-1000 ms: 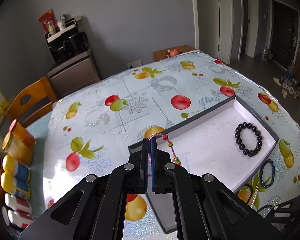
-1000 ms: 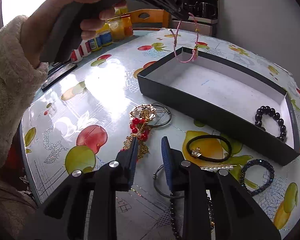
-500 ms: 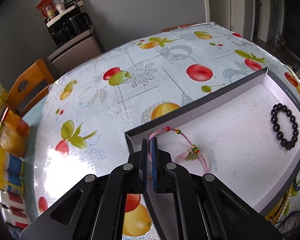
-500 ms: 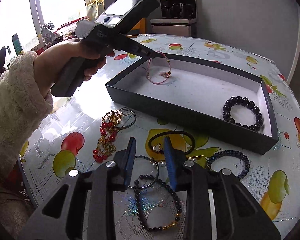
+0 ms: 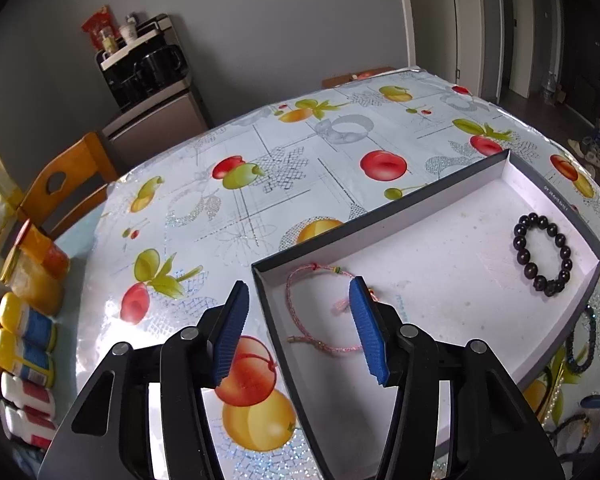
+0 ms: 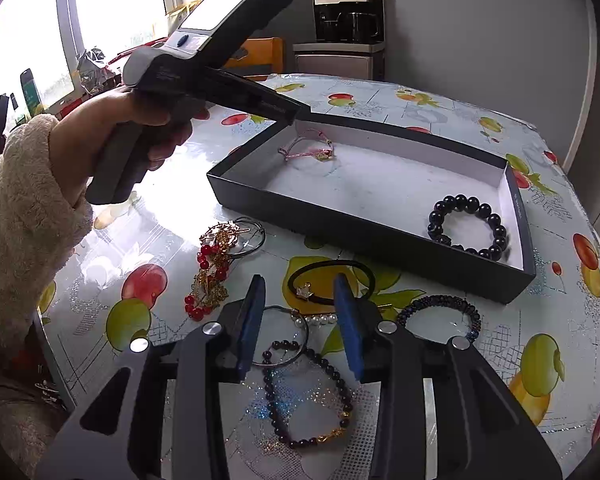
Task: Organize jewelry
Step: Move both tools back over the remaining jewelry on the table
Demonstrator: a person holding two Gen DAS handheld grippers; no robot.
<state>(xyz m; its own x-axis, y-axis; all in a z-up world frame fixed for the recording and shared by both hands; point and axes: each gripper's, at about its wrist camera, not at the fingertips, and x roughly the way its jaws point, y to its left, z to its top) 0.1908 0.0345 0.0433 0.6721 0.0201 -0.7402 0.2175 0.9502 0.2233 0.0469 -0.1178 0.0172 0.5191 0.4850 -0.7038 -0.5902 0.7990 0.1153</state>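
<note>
Jaws of the left gripper (image 5: 298,322) were seen spread apart, having just been opening, with nothing pressed between them; the pink cord bracelet (image 5: 314,312) lay loose on the white floor of the box (image 5: 452,184), in the corner of the box nearest that gripper. One jaw was placed outside the box wall, over the tabletop (image 5: 260,152), and the other over the box floor. A dark bead bracelet (image 5: 544,256) was found at the opposite end of the box, close to its short wall and well apart from the pink one.

Jaws of the right gripper (image 6: 300,320) were likewise parted and had just been opening, and nothing was gripped. They were held above the loose jewelry left on the tabletop in front of the box's long wall: a black hair tie (image 6: 332,282) with a small star charm, a thin wire bangle (image 6: 286,338), a dark bead strand with gold beads (image 6: 308,400), a blue bead bracelet (image 6: 440,312) and a gold ornament with red beads (image 6: 212,268). In the right wrist view, a hand (image 6: 116,136) in a fluffy cream sleeve (image 6: 24,208) was shown holding the left gripper at the box corner.
</note>
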